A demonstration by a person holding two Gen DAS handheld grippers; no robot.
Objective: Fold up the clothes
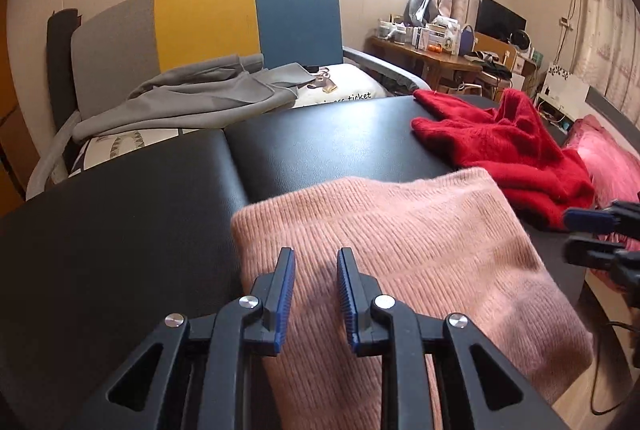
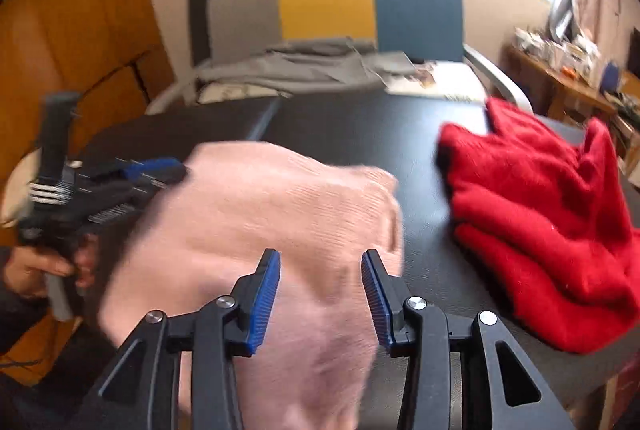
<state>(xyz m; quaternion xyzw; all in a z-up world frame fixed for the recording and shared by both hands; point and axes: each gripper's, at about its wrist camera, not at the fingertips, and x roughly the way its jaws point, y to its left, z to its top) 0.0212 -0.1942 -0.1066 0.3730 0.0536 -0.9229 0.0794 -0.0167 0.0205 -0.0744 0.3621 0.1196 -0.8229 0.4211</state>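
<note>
Right now a pink knit [image 1: 400, 250] is lying folded on the black table [image 1: 120, 230], its near end hanging off the table's near edge. Beside it, further along the table toward the window side, a red knit [image 1: 512, 149] is sitting in a rumpled heap, its near corner touching or just beside the pink one.

In the left wrist view the left gripper [image 1: 316, 258] is hovering over the pink knit with its jaws standing apart; nothing is sitting between the blue pads and they are not pinching the cloth. The right gripper [image 1: 588, 234] is showing at that view's right edge, over the red knit's near end.

In the right wrist view, which is blurred, the right gripper [image 2: 320, 258] is hanging above the pink knit [image 2: 260, 230] with its jaws spread wide and nothing gripped. The left gripper [image 2: 140, 173] is showing at the left there, held by a hand [image 2: 36, 266], with its tips at the pink knit's edge.

Behind the table a grey garment [image 1: 192, 93] is lying on a chair [image 1: 240, 17] with grey, yellow and blue panels
</note>
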